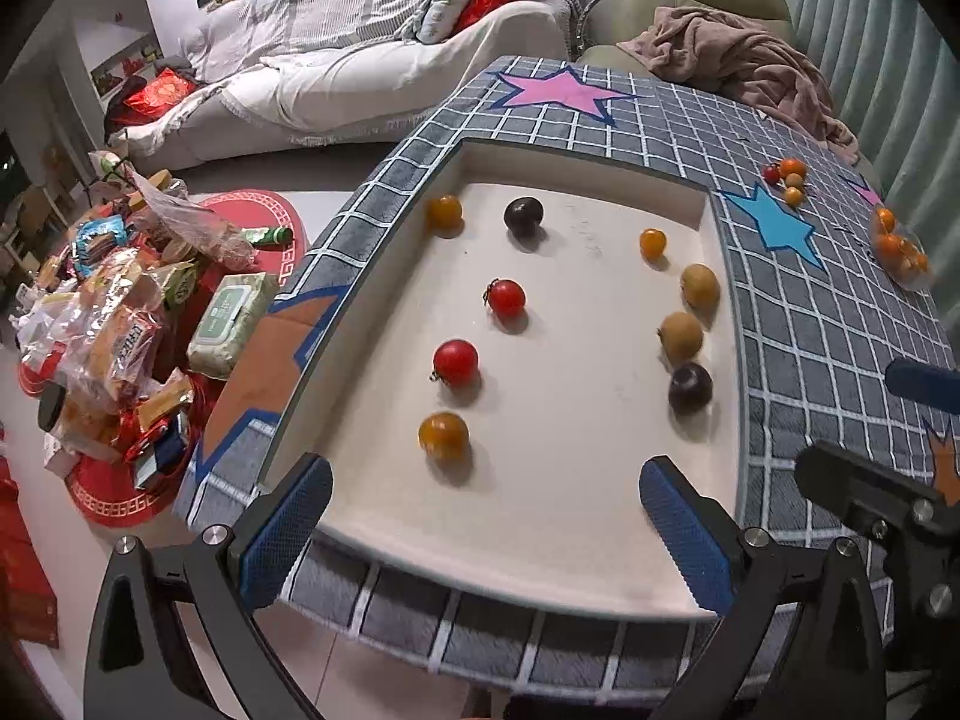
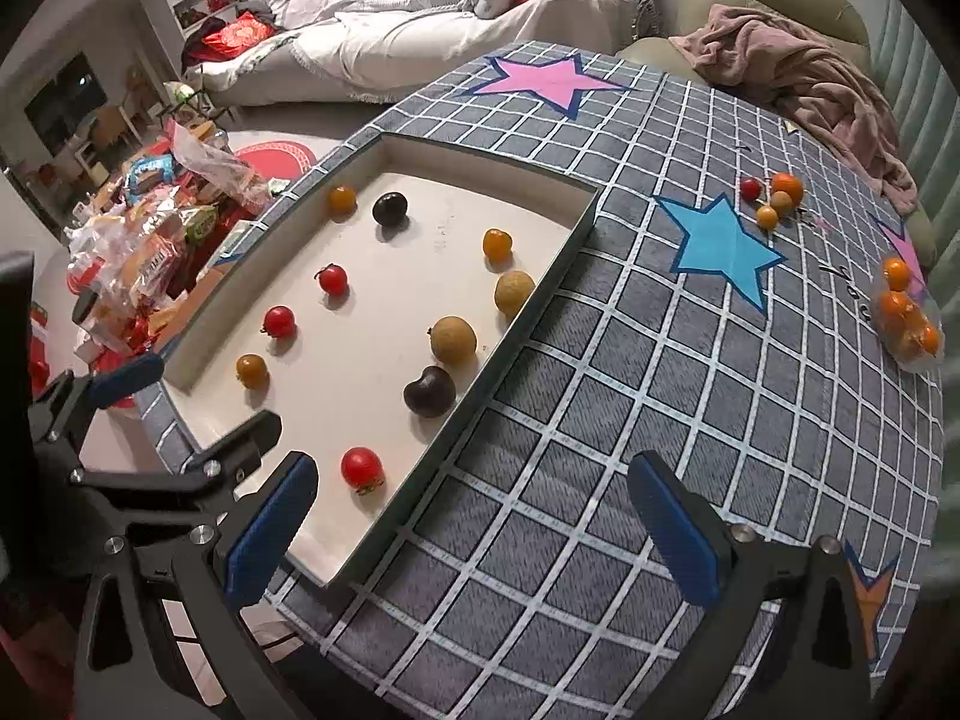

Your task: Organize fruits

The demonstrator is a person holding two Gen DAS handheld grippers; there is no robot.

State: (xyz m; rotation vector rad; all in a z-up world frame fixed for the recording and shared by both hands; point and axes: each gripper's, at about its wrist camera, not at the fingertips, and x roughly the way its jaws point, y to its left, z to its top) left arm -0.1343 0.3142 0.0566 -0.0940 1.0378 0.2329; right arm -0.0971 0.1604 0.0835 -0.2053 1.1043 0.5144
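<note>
Item: white tray [image 1: 600, 576], shallow, rectangular, low-walled; set on grid-patterned cloth [image 2: 600, 420] (soft, short-piled, with star appliqués) so that round fruit cannot roll off.

Contents, laid in two loose rows, apparently sorted by side:
- Left row: orange tomato [image 1: 444, 435], red tomato [image 1: 456, 362], stemmed red tomato [image 1: 506, 297], second orange tomato [image 1: 444, 211], dark plum [image 1: 523, 216]. All glossy, smooth-skinned, spherical.
- Right row: dark fruit [image 1: 690, 386], two tan longans [image 1: 681, 337] (matte, rough-shelled), small orange tomato [image 1: 652, 243].
- One further red tomato [image 2: 362, 467], near the tray's close edge, seen only in the right wrist view.

Not yet gathered: small cluster of fruit [image 2: 774, 198] on the cloth beyond the blue star [image 2: 720, 252]; clear bag of orange fruit [image 2: 909, 315] at the far right edge (thin, crinkled plastic).

Left gripper [image 1: 486, 516]: fingers apart, holding nothing, poised over the tray's near end. Pads blue, finely textured for grip on slick skins.

Right gripper [image 2: 474, 522]: fingers likewise apart and empty, over bare cloth just right of the tray, aimed toward the loose cluster, likely the next pick.

Handling note: thin skins, easily bruised; light closure advised.
</note>
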